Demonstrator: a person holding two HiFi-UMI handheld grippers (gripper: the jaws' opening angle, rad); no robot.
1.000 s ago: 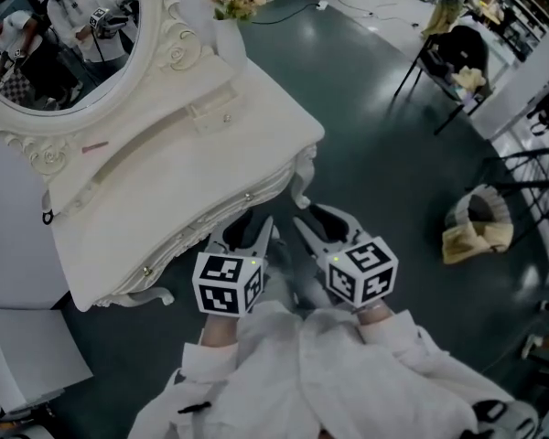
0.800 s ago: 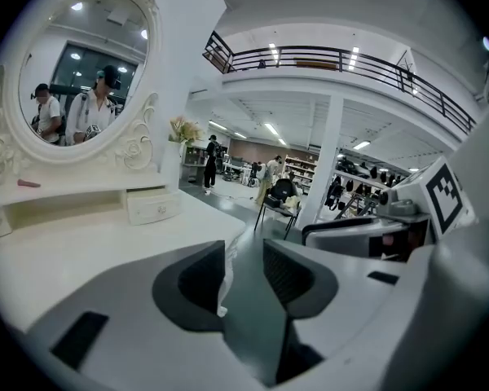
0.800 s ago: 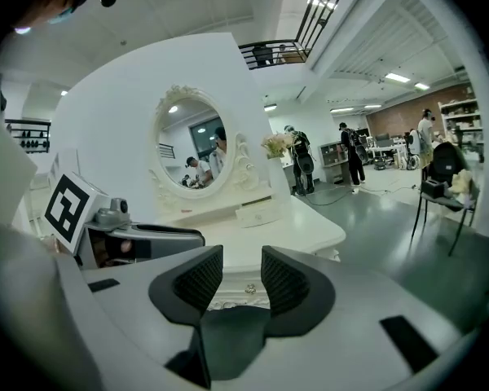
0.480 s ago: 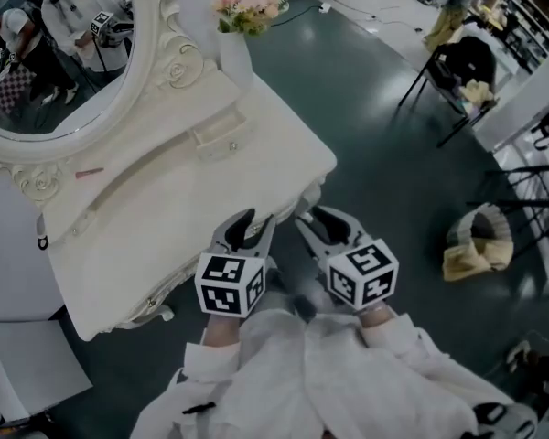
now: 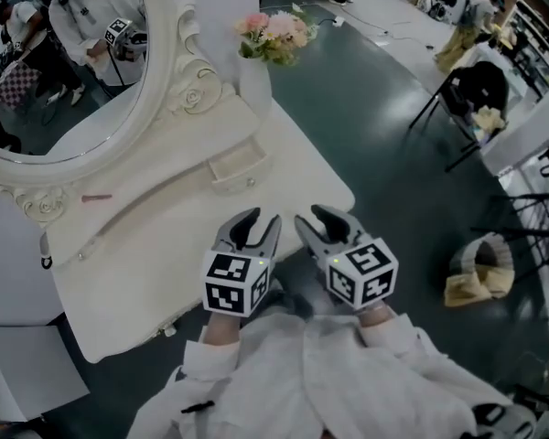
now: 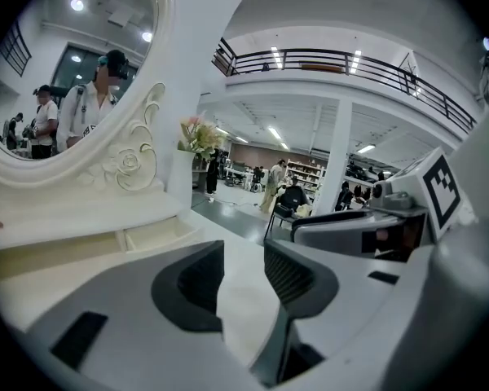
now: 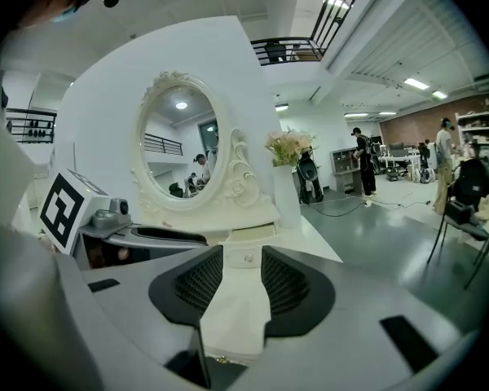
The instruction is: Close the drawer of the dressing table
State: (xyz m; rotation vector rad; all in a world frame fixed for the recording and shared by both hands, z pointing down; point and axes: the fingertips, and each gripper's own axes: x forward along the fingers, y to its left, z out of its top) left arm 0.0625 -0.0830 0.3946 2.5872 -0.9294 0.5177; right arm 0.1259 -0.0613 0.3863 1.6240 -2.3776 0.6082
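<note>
Drawer (image 5: 241, 165) open — beyond right gripper (image 5: 318, 219)

**White desk: mirror, vase and one small drawer ajar**

The cream-white desk (image 5: 165, 273) has a curved front edge and stands on a glossy dark green floor (image 5: 384, 144). A raised ledge runs along its back. On the ledge stands an oval mirror (image 5: 64, 71) in an ornate white frame. Just beside the mirror, at the right end, is a white vase (image 5: 254, 85) of pink flowers (image 5: 276, 30). A small drawer (image 5: 238, 167) in the ledge sticks out over the desktop. A thin pink strip (image 5: 95, 197) lies below the mirror.
</note>
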